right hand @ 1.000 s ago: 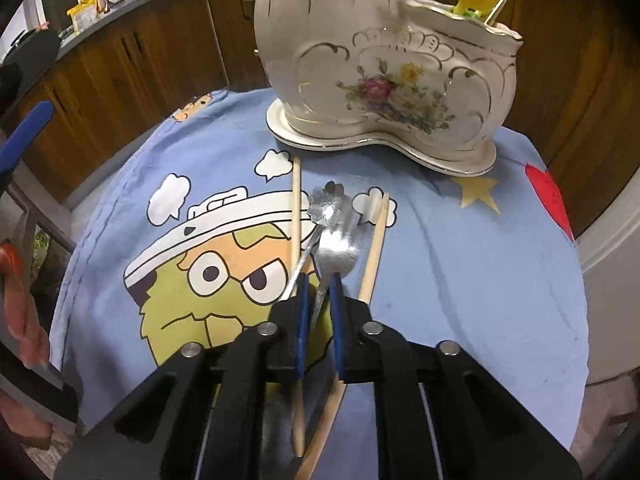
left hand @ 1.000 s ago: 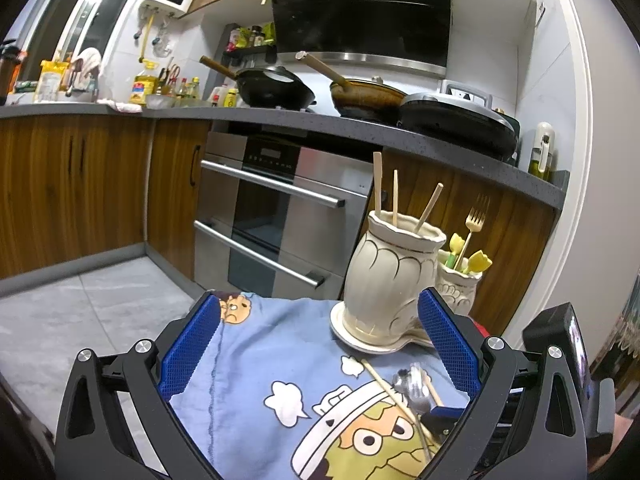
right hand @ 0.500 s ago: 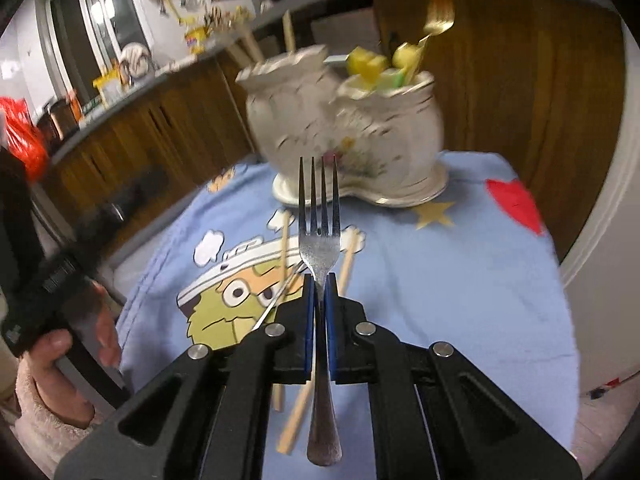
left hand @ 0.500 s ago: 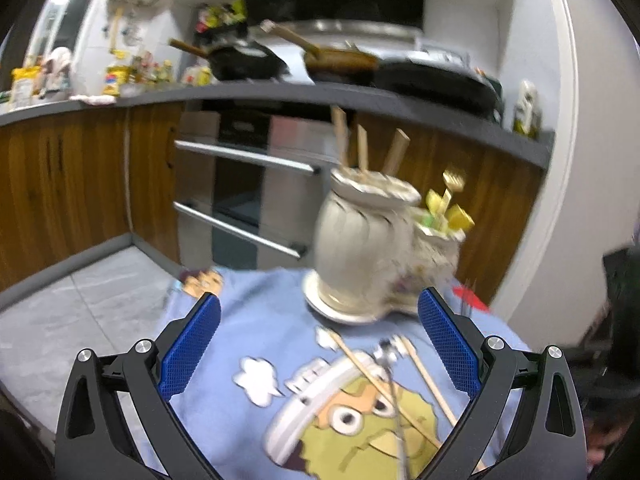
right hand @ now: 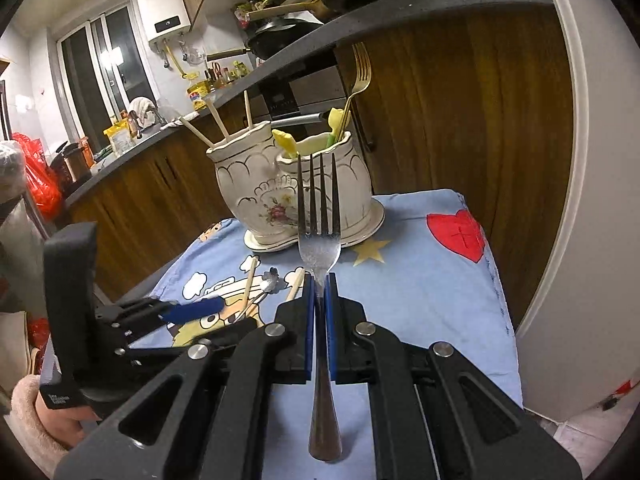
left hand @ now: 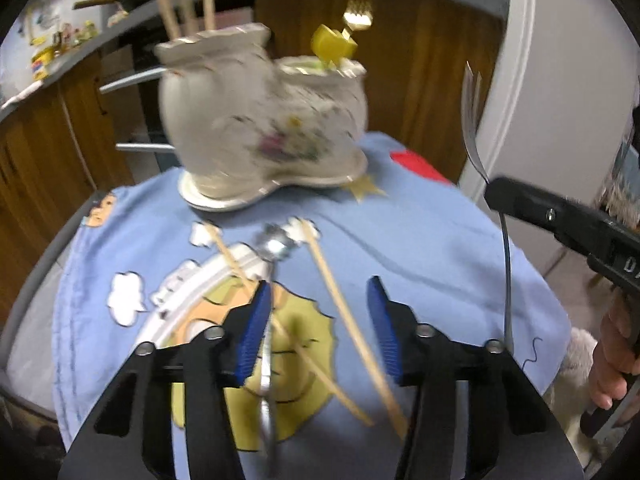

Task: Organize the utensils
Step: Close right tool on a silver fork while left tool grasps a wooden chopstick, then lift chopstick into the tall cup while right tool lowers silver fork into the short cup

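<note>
Right wrist view: right hand-held gripper, blue pads clenched on the neck of a silver fork; tines point up and away, the handle runs back between the black arms. The fork is lifted clear of the desk.

Ceramic holder, white with gold trim and a flower print, two joined pots on one base, standing at the far side of the desk. Taller pot: three wooden chopsticks upright or leaning. Shorter pot: a gold fork and yellow-topped pieces.

Blue cartoon cloth covering the desk, with a red heart and a yellow star printed near the holder.

Left wrist view (blurred): left hand-held gripper, jaws closing, angled down over the cloth. One loose chopstick lies between the pads, not yet pressed. A second chopstick crosses under the left pad, beside a silver spoon whose bowl points toward the holder.

The right hand-held gripper and its fork show at the right edge of this view, with a hand on the grip.
</note>
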### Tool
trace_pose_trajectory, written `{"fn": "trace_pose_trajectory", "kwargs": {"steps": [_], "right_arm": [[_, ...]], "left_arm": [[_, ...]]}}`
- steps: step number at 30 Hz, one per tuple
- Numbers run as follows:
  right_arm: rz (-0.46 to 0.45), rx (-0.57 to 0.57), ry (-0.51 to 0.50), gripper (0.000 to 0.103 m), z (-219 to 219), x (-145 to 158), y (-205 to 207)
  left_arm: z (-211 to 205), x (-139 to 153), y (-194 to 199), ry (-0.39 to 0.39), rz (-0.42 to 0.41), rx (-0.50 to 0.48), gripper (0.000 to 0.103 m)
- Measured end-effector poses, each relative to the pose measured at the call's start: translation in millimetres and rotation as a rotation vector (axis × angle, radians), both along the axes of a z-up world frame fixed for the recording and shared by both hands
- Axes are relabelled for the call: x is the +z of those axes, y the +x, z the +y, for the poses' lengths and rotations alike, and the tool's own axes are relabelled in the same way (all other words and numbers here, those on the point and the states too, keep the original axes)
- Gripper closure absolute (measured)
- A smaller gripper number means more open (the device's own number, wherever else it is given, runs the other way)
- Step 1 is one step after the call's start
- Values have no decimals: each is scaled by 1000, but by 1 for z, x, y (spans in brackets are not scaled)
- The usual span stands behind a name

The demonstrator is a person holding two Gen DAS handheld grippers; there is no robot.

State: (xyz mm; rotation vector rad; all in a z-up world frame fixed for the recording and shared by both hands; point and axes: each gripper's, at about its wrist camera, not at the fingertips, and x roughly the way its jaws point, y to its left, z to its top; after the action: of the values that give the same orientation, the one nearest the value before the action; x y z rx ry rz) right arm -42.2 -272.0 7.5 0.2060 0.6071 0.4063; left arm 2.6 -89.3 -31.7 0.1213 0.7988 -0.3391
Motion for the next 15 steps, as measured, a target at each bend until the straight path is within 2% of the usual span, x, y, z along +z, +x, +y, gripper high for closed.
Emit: {"fn": "trace_pose_trajectory", "kwargs": {"steps": [4,9,14,15], "right_arm": [[-7,20,28,98,-9,0,-2],[-42,32,57,98,-18,4,-6],[-102,48,81,98,-24,10,-12],[-116,48,84,98,-25,11,-14]], "left_arm": [[-17,-9,6,50,58,-3,76],[-27,-18,11,113,125,6,82],[-28,-18,18,110,123,23,84],[-27,-18,19,114,113,32,91]]}}
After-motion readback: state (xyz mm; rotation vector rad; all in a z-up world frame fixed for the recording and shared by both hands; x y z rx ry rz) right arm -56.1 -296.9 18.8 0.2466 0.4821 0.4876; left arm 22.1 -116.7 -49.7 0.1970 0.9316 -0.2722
